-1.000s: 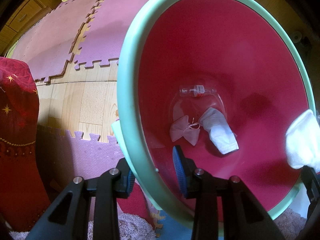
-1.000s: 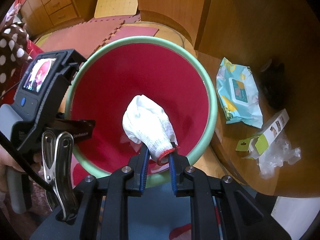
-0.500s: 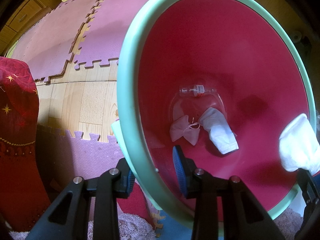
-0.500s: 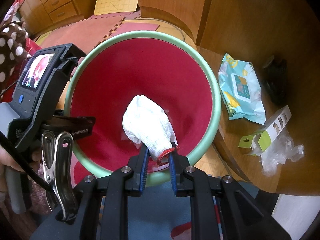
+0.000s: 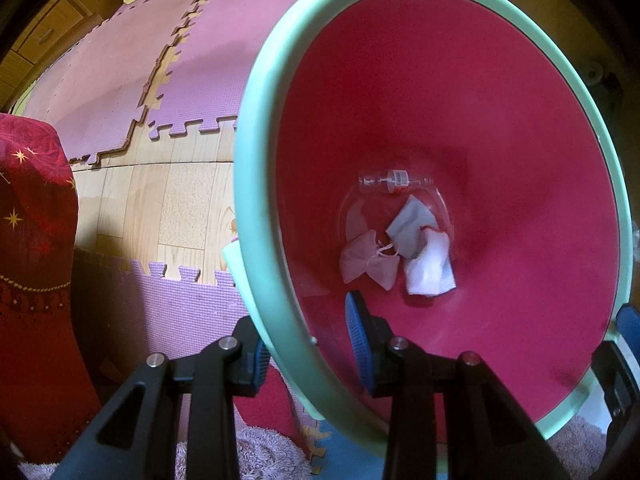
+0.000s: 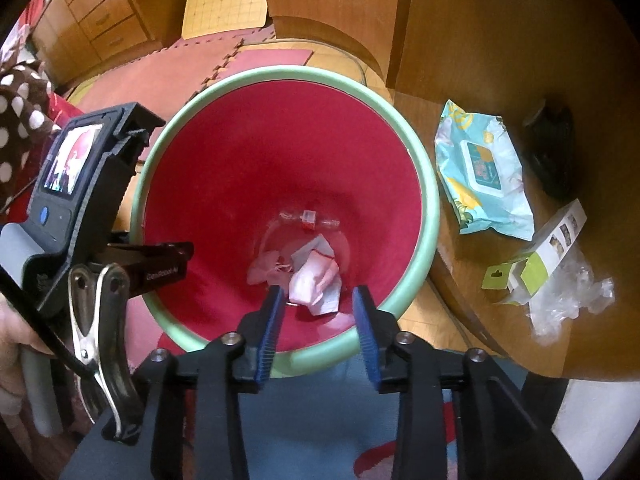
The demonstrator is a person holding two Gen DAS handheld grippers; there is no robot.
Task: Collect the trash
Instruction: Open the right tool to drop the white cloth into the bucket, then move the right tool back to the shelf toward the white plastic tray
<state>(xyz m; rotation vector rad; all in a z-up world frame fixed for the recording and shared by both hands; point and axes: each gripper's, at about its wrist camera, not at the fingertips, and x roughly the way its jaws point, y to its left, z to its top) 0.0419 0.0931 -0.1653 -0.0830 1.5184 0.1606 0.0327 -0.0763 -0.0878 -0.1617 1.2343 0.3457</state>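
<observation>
My left gripper (image 5: 310, 350) is shut on the green rim (image 5: 256, 240) of a red bin and holds it tilted. At the bin's bottom lie a white glove (image 5: 430, 266), a white face mask (image 5: 370, 264), a grey-white piece (image 5: 408, 228) and a small clear bottle (image 5: 394, 180). My right gripper (image 6: 320, 330) is open and empty above the bin's near rim (image 6: 428, 216); the glove (image 6: 310, 280) lies below it in the bin. One right fingertip (image 5: 628, 320) shows in the left wrist view.
A round wooden table (image 6: 540, 80) stands right of the bin, with a wet-wipes pack (image 6: 482, 172), a white-and-green box (image 6: 540, 256), crumpled clear plastic (image 6: 572, 292) and a dark object (image 6: 550, 152). Pink foam mats (image 5: 120, 80) cover the wood floor; red cloth (image 5: 32, 240) is at left.
My right gripper opened and let go of the white glove, which dropped to the bottom of the bin. The left gripper kept its hold on the rim.
</observation>
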